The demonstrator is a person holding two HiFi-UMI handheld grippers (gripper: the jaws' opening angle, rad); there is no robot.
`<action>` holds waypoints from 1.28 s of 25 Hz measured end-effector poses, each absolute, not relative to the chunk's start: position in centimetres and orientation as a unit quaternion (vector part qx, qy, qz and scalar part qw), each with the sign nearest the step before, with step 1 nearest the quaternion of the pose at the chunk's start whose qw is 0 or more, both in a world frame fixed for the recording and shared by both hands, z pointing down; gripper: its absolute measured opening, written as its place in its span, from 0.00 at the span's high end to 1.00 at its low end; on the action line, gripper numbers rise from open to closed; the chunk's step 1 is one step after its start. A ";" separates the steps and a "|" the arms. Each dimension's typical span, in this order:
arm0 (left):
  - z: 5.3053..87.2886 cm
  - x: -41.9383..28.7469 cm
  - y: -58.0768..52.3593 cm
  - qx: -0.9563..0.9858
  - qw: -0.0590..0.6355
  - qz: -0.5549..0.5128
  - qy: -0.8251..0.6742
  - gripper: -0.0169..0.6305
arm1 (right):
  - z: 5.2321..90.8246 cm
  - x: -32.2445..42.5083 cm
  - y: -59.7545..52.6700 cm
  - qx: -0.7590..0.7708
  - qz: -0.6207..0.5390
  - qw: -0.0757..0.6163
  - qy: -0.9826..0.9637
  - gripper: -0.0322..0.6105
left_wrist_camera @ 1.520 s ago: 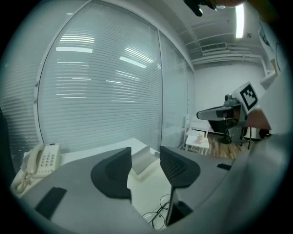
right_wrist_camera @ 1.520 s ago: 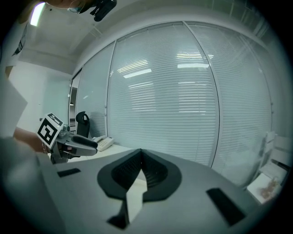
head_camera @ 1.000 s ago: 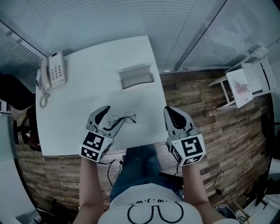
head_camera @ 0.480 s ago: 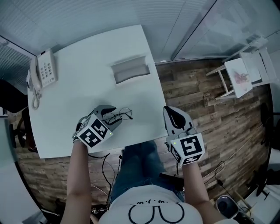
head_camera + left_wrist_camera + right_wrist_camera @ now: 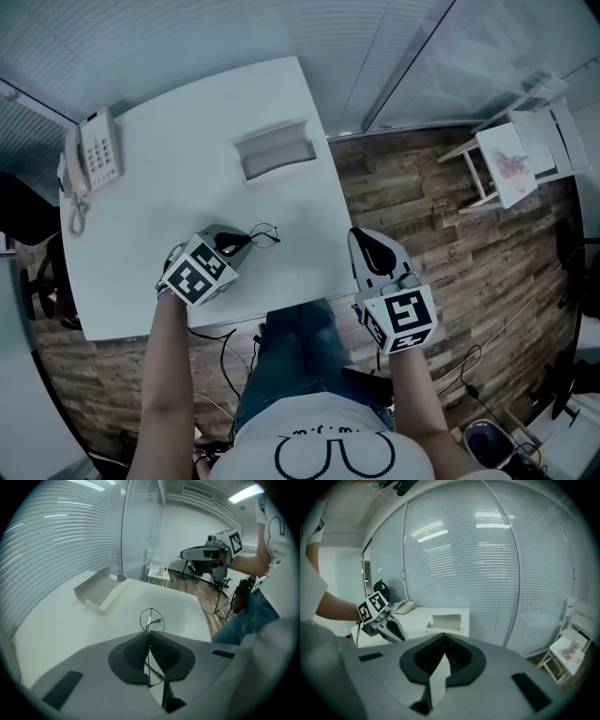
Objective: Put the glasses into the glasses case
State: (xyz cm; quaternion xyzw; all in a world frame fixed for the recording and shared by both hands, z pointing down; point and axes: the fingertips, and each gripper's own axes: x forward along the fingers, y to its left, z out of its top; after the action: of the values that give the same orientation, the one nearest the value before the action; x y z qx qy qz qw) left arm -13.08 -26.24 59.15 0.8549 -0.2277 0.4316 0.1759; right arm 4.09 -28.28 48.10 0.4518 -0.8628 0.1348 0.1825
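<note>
Thin wire-framed glasses (image 5: 263, 233) lie on the white table (image 5: 159, 211) near its front edge. My left gripper (image 5: 238, 247) points steeply down at them and is shut on the frame. In the left gripper view one round lens (image 5: 152, 619) sticks out past the closed jaw tips (image 5: 150, 633), and a thin wire runs back between the pads. The open white glasses case (image 5: 277, 151) sits at the far right of the table, also in the left gripper view (image 5: 100, 593) and the right gripper view (image 5: 449, 620). My right gripper (image 5: 369, 247) hovers off the table's right edge, jaws together and empty (image 5: 443, 635).
A white desk phone (image 5: 94, 154) with a coiled cord sits at the table's far left corner. Wooden floor lies to the right, with a small white stand (image 5: 511, 167) on it. Blinds and glass walls close off the far side. The person's legs are under the table's front edge.
My left gripper has dropped onto the glasses, tipped further down and gone from wide open to shut on the frame. The right gripper has barely moved.
</note>
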 end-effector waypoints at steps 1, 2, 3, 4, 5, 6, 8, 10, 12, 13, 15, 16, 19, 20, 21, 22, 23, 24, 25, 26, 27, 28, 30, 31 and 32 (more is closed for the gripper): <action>58.7 -13.1 -26.3 0.856 0.173 0.430 -0.230 0.94 | 47.6 4.1 -28.4 0.452 0.131 0.180 -0.864 0.93; 58.3 -13.1 -26.5 0.857 0.170 0.428 -0.231 0.94 | 47.1 4.0 -28.5 0.453 0.126 0.177 -0.865 0.93; 57.7 -13.2 -26.6 0.858 0.166 0.426 -0.234 0.94 | 46.5 3.9 -28.6 0.453 0.121 0.174 -0.866 0.93; 57.1 -13.3 -26.8 0.859 0.162 0.423 -0.237 0.94 | 45.9 3.8 -28.8 0.454 0.116 0.170 -0.867 0.93; 56.4 -13.3 -26.9 0.861 0.158 0.420 -0.241 0.94 | 45.2 3.8 -28.9 0.456 0.111 0.166 -0.867 0.93; 55.7 -13.4 -27.1 0.862 0.153 0.416 -0.245 0.94 | 44.4 3.8 -28.9 0.458 0.106 0.161 -0.868 0.93; 54.1 -13.5 -27.2 0.864 0.140 0.411 -0.253 0.94 | 42.8 3.8 -29.1 0.463 0.095 0.150 -0.869 0.93; 52.4 -13.7 -27.4 0.867 0.126 0.405 -0.262 0.94 | 41.3 3.7 -29.3 0.465 0.081 0.139 -0.870 0.93; 50.8 -13.6 -27.8 0.870 0.110 0.397 -0.270 0.94 | 39.9 3.7 -29.5 0.468 0.068 0.129 -0.871 0.93; 50.0 -13.5 -28.1 0.872 0.102 0.395 -0.272 0.94 | 39.2 3.6 -29.6 0.470 0.062 0.124 -0.872 0.93; 48.4 -13.6 -28.8 0.872 0.083 0.394 -0.279 0.94 | 37.9 3.4 -29.8 0.472 0.050 0.113 -0.873 0.93; 47.7 -13.7 -29.2 0.872 0.074 0.394 -0.281 0.94 | 37.3 3.1 -29.8 0.471 0.044 0.108 -0.874 0.93; 46.1 -13.6 -29.8 0.873 0.053 0.391 -0.287 0.94 | 35.7 2.7 -29.6 0.470 0.028 0.095 -0.877 0.93; 45.7 -13.4 -30.0 0.873 0.049 0.390 -0.288 0.94 | 35.3 2.7 -29.5 0.472 0.024 0.092 -0.877 0.93; 45.3 -13.2 -30.2 0.874 0.044 0.389 -0.290 0.94 | 35.1 2.8 -29.4 0.474 0.022 0.090 -0.876 0.93; 45.0 -13.1 -30.5 0.874 0.039 0.388 -0.290 0.94 | 34.9 2.9 -29.4 0.477 0.021 0.087 -0.874 0.93; 44.7 -13.0 -30.8 0.874 0.034 0.389 -0.290 0.94 | 34.9 2.8 -29.4 0.480 0.021 0.086 -0.873 0.93; 44.4 -12.9 -31.2 0.874 0.028 0.390 -0.290 0.94 | 34.9 2.7 -29.3 0.482 0.022 0.086 -0.872 0.93; 44.1 -13.0 -31.7 0.873 0.023 0.391 -0.290 0.94 | 34.9 2.6 -29.3 0.484 0.022 0.086 -0.870 0.93; 43.9 -13.1 -32.2 0.873 0.017 0.392 -0.290 0.94 | 34.9 2.5 -29.4 0.486 0.022 0.087 -0.869 0.93; 43.7 -13.2 -32.8 0.872 0.012 0.393 -0.291 0.94 | 35.0 2.5 -29.5 0.488 0.022 0.088 -0.868 0.93; 43.6 -13.1 -33.4 0.872 0.008 0.394 -0.289 0.94 | 35.1 2.6 -29.6 0.490 0.022 0.089 -0.867 0.93; 43.7 -12.4 -34.5 0.874 0.004 0.397 -0.281 0.94 | 35.5 3.3 -29.5 0.498 0.027 0.091 -0.862 0.93; 44.0 -12.0 -35.0 0.874 0.002 0.400 -0.275 0.94 | 35.8 3.7 -29.4 0.502 0.031 0.092 -0.859 0.93; 44.2 -11.5 -35.7 0.874 -0.001 0.405 -0.270 0.94 | 36.0 4.2 -29.4 0.507 0.034 0.094 -0.856 0.93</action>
State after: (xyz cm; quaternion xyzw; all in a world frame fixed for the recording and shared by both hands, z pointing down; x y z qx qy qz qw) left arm -11.55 -35.69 44.23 0.8737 -0.2700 0.4046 -0.0005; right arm 4.18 -29.42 36.05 0.5069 -0.8562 0.0336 0.0943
